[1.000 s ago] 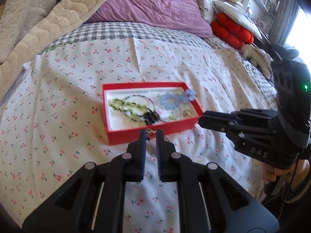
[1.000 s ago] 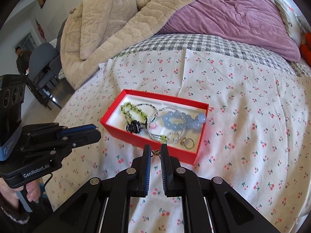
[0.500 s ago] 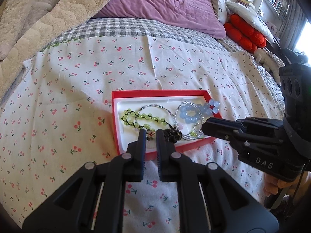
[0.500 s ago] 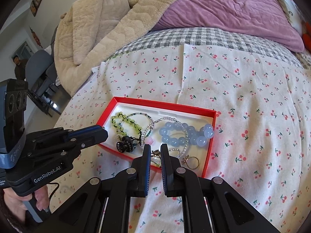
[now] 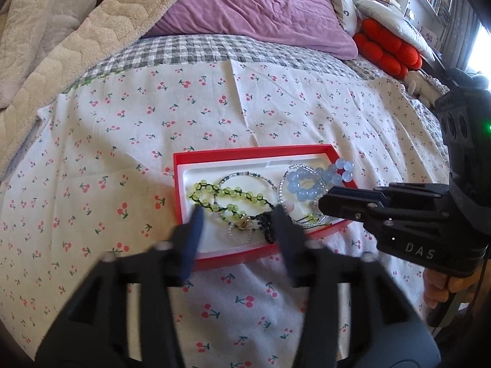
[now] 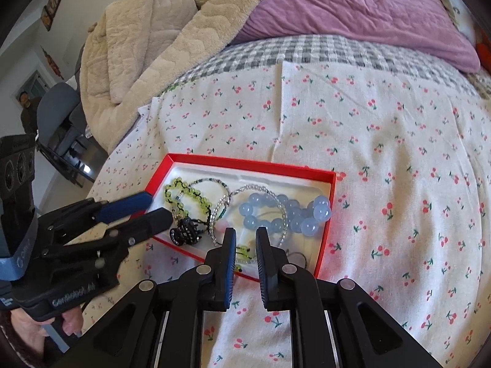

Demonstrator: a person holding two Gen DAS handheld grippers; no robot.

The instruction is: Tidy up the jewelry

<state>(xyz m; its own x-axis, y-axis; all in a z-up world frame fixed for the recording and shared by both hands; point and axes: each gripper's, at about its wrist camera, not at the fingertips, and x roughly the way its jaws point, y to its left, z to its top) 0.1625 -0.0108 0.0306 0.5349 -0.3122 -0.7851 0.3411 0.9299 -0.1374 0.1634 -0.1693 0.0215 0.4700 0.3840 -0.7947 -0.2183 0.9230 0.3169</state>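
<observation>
left tongs (image 5: pixel 237 233) sprang wide | right tongs (image 6: pixel 245 247) narrow, empty | red box (image 5: pixel 245 153): bracelets (image 5: pixel 300 187), hair claw (image 6: pixel 185 231)

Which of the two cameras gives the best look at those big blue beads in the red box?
The right wrist view: the blue beads lie close and sharp in the red box, nearly all showing. The left wrist view shows them farther off, with the right gripper reaching in just beside them.

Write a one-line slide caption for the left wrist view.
Open left gripper hovers over the red jewelry box of beaded bracelets on the cherry-print sheet.
</observation>
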